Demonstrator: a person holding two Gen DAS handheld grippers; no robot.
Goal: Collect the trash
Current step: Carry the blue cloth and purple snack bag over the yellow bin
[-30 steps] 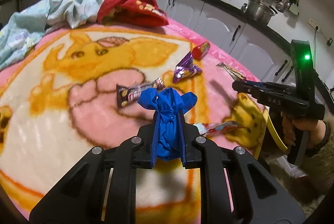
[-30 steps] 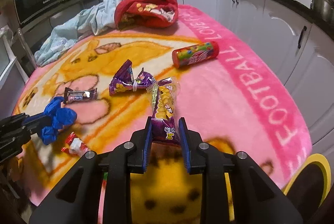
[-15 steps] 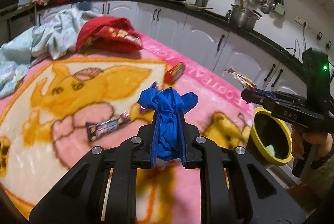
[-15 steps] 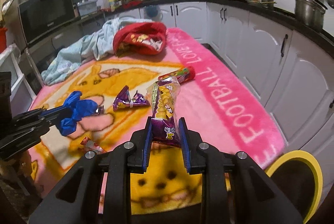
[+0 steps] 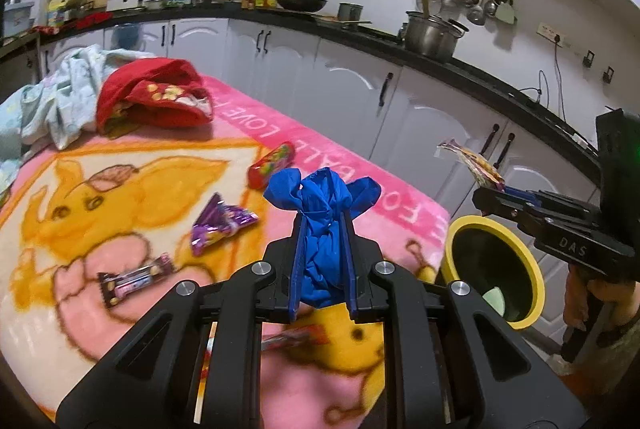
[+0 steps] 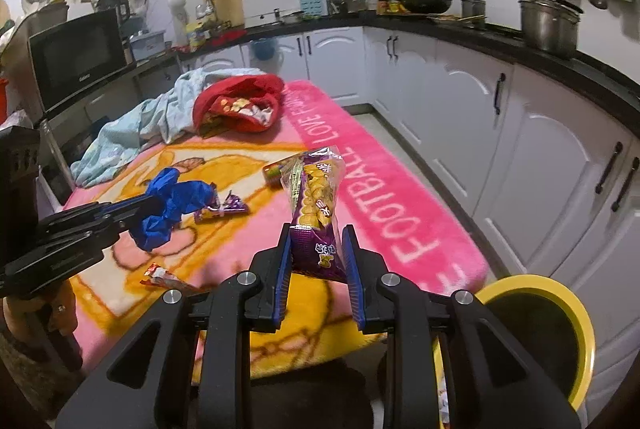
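Observation:
My left gripper is shut on a crumpled blue plastic bag, held in the air above the pink cartoon blanket. In the right wrist view the same blue bag shows at the left. My right gripper is shut on a purple snack packet that stands up between the pads. That packet also sticks up from the right gripper at the right of the left wrist view. A yellow-rimmed bin stands off the blanket's near right corner; its rim sits low right.
On the blanket lie a red tube, a purple wrapper, a chocolate bar and a red wrapper. A red garment and pale blue cloth lie at the far end. White cabinets line the right.
Both grippers have risen and swung right with their loads still held. The yellow bin has come into view beside the blanket's edge.

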